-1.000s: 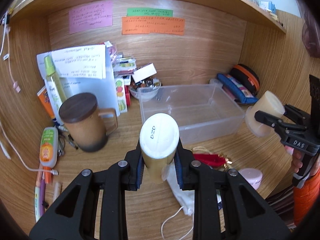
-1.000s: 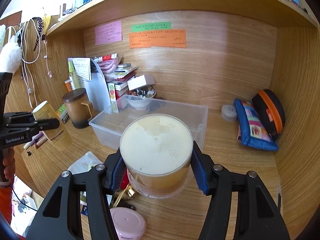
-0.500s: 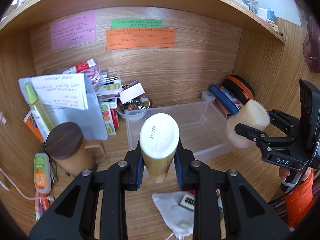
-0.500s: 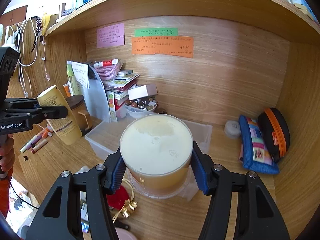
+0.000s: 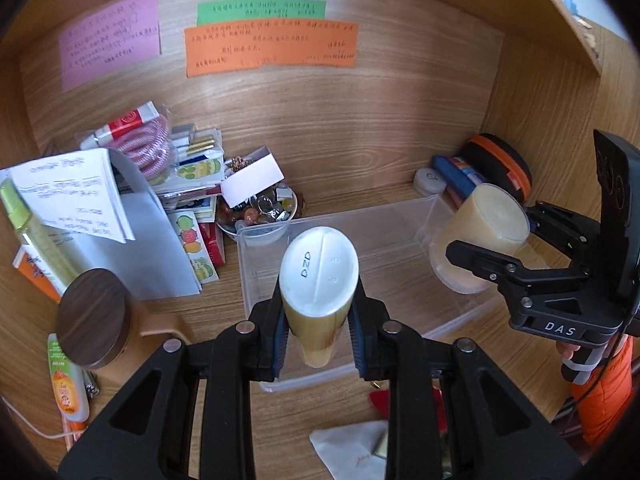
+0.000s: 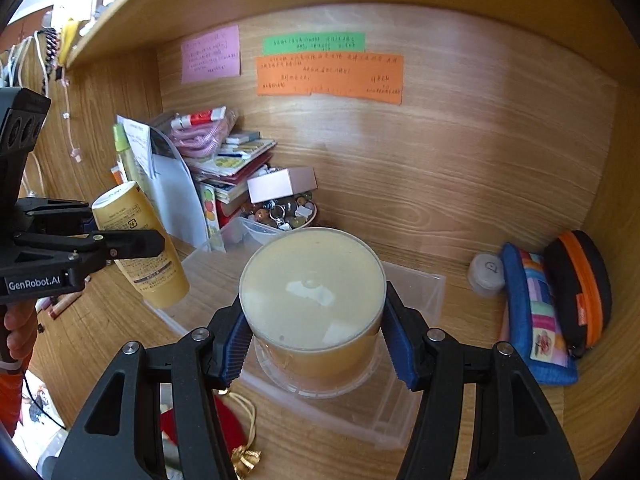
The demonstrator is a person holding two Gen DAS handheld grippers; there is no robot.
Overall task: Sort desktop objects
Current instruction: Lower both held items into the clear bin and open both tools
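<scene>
Left tongs [image 5: 318, 334] are clenched on the tube [image 5: 318, 280]: your blue pads [image 5: 279, 336] press its yellow body from both sides, white cap end toward the camera. Tube hangs above the near wall of the bin [image 5: 256, 264], clear of the desk [image 5: 280, 424]. In the right view you see the same tube tilted, cap up and to the left, over the bin's left edge.

Right tongs [image 6: 316, 344] are grasping the jar [image 6: 312, 292], a round tub of pale cream with a clear rim. Pads sit on opposite sides of its wall. Jar is held over the bin, off its floor; in the left view it hangs above the bin's far right corner.

Your hand [image 6: 18, 336] shows at the left grip, with an orange sleeve [image 5: 604, 396] at the right grip.

Bin is clear plastic, mid-desk. Left of it: mug [image 5: 94, 320] with a dark wooden lid. Behind it: bowl [image 5: 260, 216] of small trinkets, papers, stacked books. To the right: blue pouch [image 6: 536, 320] and black-and-orange case [image 6: 580, 296]. Red pouch [image 6: 228, 424] lies just in front of the bin.
</scene>
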